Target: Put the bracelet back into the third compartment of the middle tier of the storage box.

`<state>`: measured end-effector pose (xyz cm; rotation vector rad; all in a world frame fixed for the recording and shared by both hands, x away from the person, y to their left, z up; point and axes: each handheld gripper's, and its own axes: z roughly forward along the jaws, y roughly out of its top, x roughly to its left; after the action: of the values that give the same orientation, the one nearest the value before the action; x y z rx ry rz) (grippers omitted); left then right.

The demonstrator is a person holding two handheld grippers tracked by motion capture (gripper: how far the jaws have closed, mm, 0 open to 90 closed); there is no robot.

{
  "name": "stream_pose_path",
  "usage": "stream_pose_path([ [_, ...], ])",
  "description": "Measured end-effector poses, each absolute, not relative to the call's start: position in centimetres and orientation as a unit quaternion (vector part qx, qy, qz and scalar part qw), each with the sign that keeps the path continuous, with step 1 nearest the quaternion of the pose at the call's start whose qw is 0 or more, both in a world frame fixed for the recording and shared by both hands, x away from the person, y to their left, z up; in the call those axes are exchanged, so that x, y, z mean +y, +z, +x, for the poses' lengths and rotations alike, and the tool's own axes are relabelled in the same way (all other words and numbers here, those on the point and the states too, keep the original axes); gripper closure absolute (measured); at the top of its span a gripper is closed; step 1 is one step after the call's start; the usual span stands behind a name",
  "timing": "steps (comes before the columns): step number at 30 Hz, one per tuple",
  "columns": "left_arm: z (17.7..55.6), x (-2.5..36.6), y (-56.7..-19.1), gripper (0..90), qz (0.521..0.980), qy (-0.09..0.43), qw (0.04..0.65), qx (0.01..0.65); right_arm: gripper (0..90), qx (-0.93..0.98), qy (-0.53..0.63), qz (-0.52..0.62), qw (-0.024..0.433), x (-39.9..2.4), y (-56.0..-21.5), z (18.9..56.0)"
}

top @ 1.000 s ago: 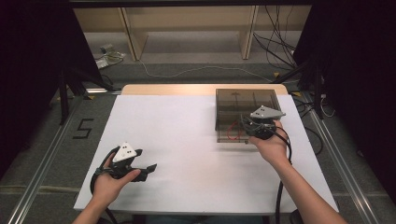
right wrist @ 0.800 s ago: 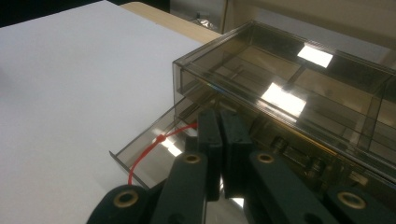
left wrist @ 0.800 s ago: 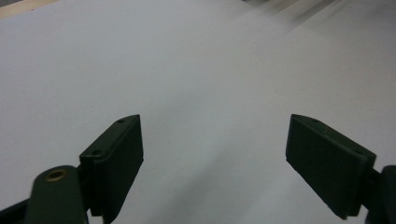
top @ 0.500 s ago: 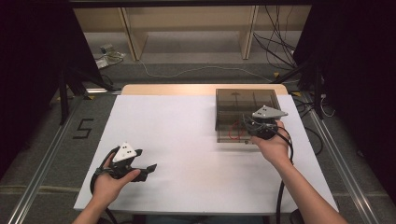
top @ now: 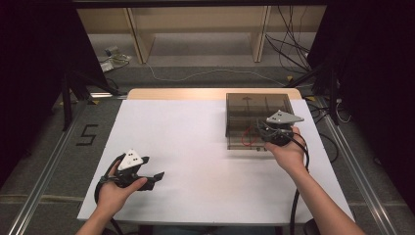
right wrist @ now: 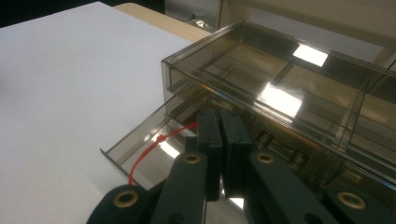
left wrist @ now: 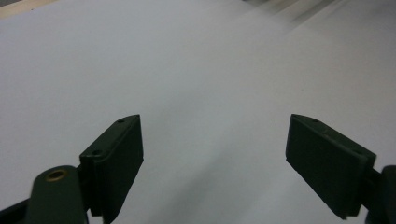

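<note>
Drawer [right wrist: 140, 144] lies open just under the closed right claw [right wrist: 219, 135].

The box [top: 258, 117] is see-through smoky brown. A red tie [right wrist: 159, 144] lies in its drawer [right wrist: 140, 144]. The table [top: 195, 147] is white, with a light wood edge. Both grippers [top: 147, 177] [top: 266, 134] are black with grey plates on top

High view: fixed overhead, facing forward and down on the white table [top: 195, 147]; left gripper view: low, close over bare table; right gripper view: very near the smoky box [right wrist: 280, 84], shared at upper right of high view [top: 257, 110].
</note>
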<state>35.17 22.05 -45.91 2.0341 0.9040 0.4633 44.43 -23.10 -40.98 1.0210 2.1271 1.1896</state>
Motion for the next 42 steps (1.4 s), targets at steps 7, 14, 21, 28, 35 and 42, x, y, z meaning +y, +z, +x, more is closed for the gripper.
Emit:
stream_pose_path([
  [7, 35.2, 22.0, -45.9, 19.1, 0.812, 0.184, 0.421, 0.361, 88.7, 0.778, 0.437, 0.378, 0.249, -23.4, -40.9, 44.4],
  [14, 35.2, 22.1, -45.9, 19.1, 0.812, 0.185, 0.42, 0.361, 88.7, 0.777, 0.435, 0.38, 0.25, -23.8, -40.9, 44.4],
  [21, 35.2, 22.0, -45.9, 19.0, 0.812, 0.185, 0.42, 0.361, 88.6, 0.776, 0.434, 0.382, 0.252, -24.0, -40.9, 44.4],
  [28, 35.2, 22.1, -45.9, 19.0, 0.812, 0.185, 0.42, 0.361, 88.7, 0.774, 0.434, 0.386, 0.252, -24.3, -40.9, 44.4],
  [35, 35.2, 22.1, -45.9, 19.0, 0.812, 0.186, 0.42, 0.361, 88.7, 0.773, 0.433, 0.387, 0.254, -24.5, -40.9, 44.4],
  [42, 35.2, 22.1, -45.9, 19.1, 0.811, 0.186, 0.421, 0.361, 88.7, 0.773, 0.432, 0.388, 0.255, -24.7, -40.9, 44.4],
])
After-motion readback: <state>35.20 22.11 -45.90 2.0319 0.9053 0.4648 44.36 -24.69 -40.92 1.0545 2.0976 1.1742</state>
